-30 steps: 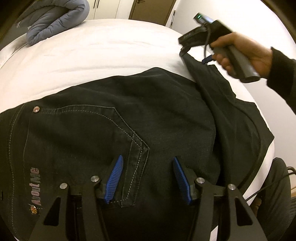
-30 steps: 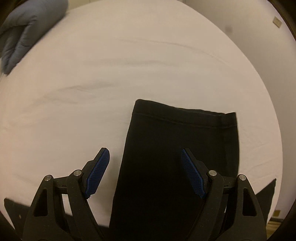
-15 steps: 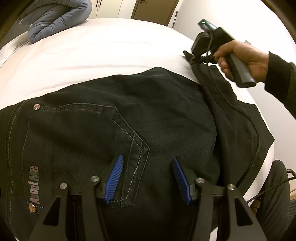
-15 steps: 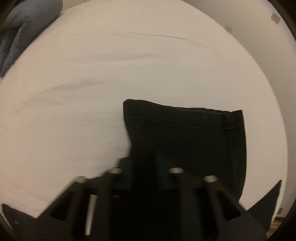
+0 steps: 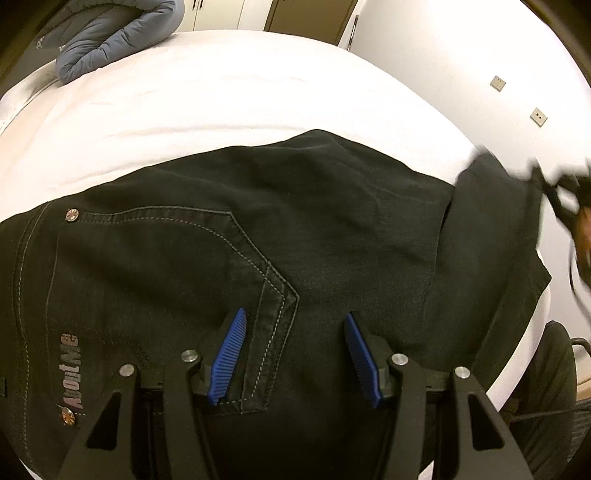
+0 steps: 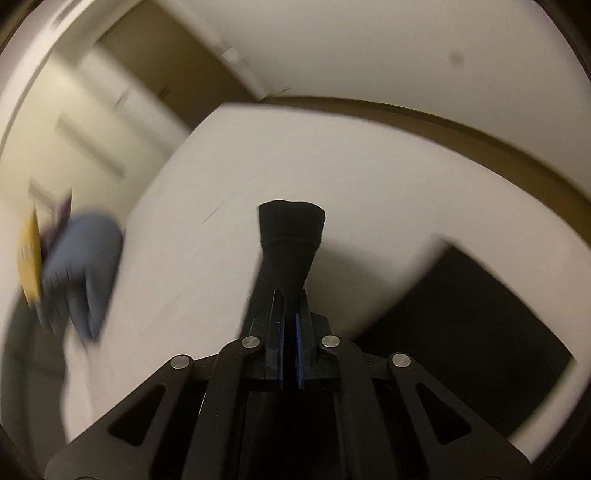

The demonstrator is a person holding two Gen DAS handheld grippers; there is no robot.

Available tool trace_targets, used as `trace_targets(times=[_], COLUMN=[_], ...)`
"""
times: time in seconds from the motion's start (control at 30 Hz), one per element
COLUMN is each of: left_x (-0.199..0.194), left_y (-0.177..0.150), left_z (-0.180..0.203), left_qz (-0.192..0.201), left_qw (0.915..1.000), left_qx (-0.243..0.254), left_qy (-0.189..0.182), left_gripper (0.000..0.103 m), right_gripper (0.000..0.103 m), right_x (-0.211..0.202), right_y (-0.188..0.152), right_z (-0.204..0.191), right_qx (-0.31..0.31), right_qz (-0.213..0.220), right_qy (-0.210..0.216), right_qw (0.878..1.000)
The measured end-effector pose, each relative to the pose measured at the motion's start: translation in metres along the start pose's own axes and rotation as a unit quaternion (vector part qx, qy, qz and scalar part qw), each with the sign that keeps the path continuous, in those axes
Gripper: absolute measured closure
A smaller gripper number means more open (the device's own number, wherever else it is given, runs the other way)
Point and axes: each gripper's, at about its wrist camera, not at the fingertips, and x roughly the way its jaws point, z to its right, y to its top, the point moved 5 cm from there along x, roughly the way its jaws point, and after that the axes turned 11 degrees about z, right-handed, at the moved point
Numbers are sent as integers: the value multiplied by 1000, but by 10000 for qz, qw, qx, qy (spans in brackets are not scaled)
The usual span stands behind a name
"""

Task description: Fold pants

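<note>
**Black denim pants on white bed, one leg end lifted**

Left wrist view
- Black denim pants with grey contrast stitching (image 5: pixel 295 229): spread flat across the near part of a white-sheeted bed (image 5: pixel 229 85). Back pocket faces up, its pointed lower corner lying between the gripper fingers. Copper rivets and an "AboutMe" label sit at the left edge of the cloth.
- Left gripper, black frame with blue ribbed pads (image 5: pixel 293 354): fingers spread apart, held over the pocket area with nothing between them. Whether the pads touch the fabric cannot be told.
- Blue-grey padded quilt, rolled (image 5: pixel 110 33): lies at the far left end of the bed, well apart from the pants.
- Right-hand side of the pants: fabric rises toward a blurred dark shape at the frame edge.
- White wall with two small square plates (image 5: pixel 498 83): beyond the bed, right.

Right wrist view (motion-blurred)
- Right gripper, same build (image 6: pixel 290 332): pads pressed together, clamped on a black pant leg end. The hemmed cuff (image 6: pixel 291 221) stands up past the fingertips, above the white bed surface.
- More black fabric lies on the bed at lower right.
- Quilt shows as a blurred blue-grey form at left.
</note>
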Motion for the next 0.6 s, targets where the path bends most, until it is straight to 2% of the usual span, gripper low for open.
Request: trace_targets(times=[0.17, 0.23, 0.3, 0.4, 0.47, 0.57, 0.6], left_x=[4, 5, 7, 9, 10, 12, 12], left_y=[4, 7, 8, 10, 12, 13, 13], left_z=[6, 9, 10, 13, 16, 20, 22], left_qz=[-205, -280, -357, -436, -465, -491, -493], left_qw=[9996, 9992, 9988, 9983, 9979, 9974, 9973], left_qx=[128, 164, 193, 200, 223, 257, 261], left_qy=[163, 221, 268, 342, 397, 470, 485], left_gripper=[46, 46, 46, 46, 46, 46, 46], right_gripper=[100, 100, 100, 100, 100, 100, 100], right_x=[-25, -25, -26, -24, -33, -31, -30], right_y=[-23, -39, -52, -51, -72, -81, -93], right_z=[109, 135, 144, 147, 157, 156, 149], right_qx=[991, 1350, 1507, 1560, 1671, 1813, 1840], right_qz=[44, -27, -2, 33, 38, -34, -50], right_qy=[-345, -444, -456, -357, -297, -226, -217], right_qw=[9945, 9898, 9875, 9871, 9855, 9832, 9827])
